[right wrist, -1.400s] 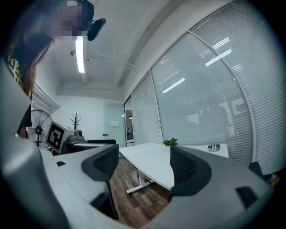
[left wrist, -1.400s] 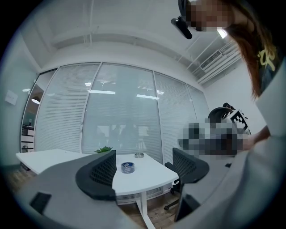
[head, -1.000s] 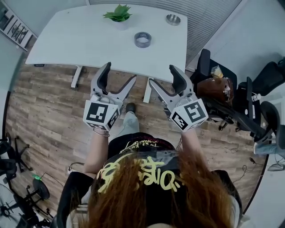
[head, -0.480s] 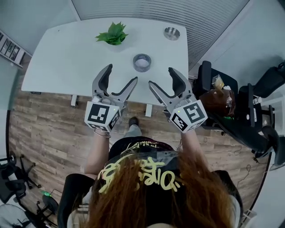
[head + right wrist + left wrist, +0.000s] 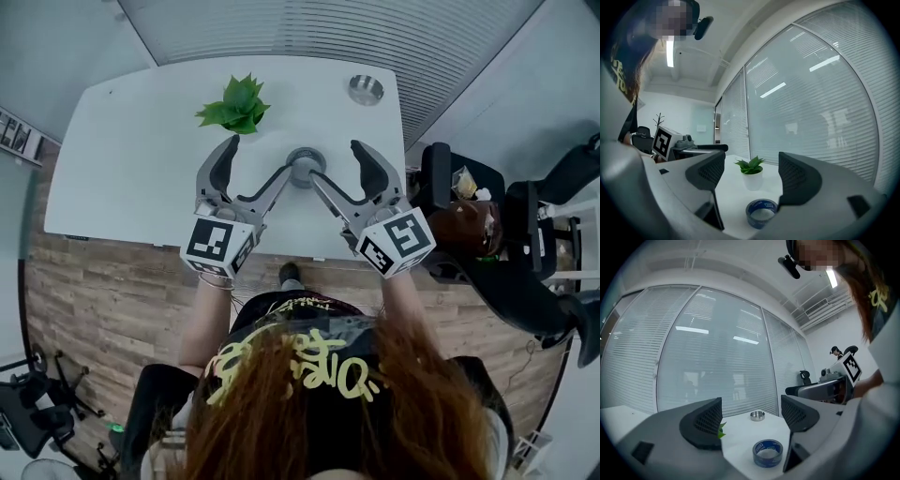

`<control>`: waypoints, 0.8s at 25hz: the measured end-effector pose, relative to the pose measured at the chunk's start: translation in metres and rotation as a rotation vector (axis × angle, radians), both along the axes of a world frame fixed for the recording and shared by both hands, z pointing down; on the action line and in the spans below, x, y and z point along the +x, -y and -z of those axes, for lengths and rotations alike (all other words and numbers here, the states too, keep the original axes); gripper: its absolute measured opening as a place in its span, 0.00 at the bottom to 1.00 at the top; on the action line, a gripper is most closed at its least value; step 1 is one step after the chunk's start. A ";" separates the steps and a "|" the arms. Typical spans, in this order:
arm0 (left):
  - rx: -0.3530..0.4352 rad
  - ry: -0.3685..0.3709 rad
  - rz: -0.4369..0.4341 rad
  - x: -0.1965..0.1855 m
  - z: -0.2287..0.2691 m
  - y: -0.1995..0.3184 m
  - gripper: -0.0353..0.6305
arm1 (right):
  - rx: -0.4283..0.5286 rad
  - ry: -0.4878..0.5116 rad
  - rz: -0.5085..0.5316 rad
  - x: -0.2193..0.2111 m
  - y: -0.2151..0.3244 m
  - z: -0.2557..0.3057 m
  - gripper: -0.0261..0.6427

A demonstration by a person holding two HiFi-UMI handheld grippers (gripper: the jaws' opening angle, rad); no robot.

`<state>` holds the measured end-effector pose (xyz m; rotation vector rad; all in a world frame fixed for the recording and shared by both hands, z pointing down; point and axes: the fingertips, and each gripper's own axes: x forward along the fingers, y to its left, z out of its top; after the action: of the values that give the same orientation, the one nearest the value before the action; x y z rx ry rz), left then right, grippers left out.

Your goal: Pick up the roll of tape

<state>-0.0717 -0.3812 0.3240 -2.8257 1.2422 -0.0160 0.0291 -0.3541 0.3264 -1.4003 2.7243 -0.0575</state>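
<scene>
A grey-blue roll of tape lies flat on the white table, near its middle. It shows low between the jaws in the left gripper view and in the right gripper view. My left gripper hovers open just left of the roll, apart from it. My right gripper stands open just right of the roll, with nothing between its fingers. Both are held above the table's near half.
A small potted green plant stands behind the roll to the left. A round metal dish sits at the table's far right corner. Office chairs with a brown bag stand right of the table. Glass walls with blinds lie beyond.
Both grippers have moved forward over the table, from short of its near edge to either side of the roll. Both jaws stay open.
</scene>
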 end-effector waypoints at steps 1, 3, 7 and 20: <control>0.000 0.001 -0.009 0.000 0.000 0.006 0.64 | 0.000 0.002 -0.005 -0.001 0.006 0.000 0.55; 0.000 0.004 -0.029 0.002 -0.001 0.016 0.64 | 0.003 0.006 -0.016 -0.001 0.016 0.000 0.55; -0.003 0.012 -0.061 0.004 -0.007 0.034 0.64 | 0.010 0.009 -0.039 0.000 0.033 -0.003 0.55; -0.019 0.001 -0.063 0.017 -0.015 0.046 0.64 | 0.000 0.029 -0.033 0.023 0.044 -0.011 0.55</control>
<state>-0.0546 -0.4268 0.3394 -2.8791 1.1582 -0.0265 0.0523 -0.3980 0.3376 -1.4323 2.6773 -0.0751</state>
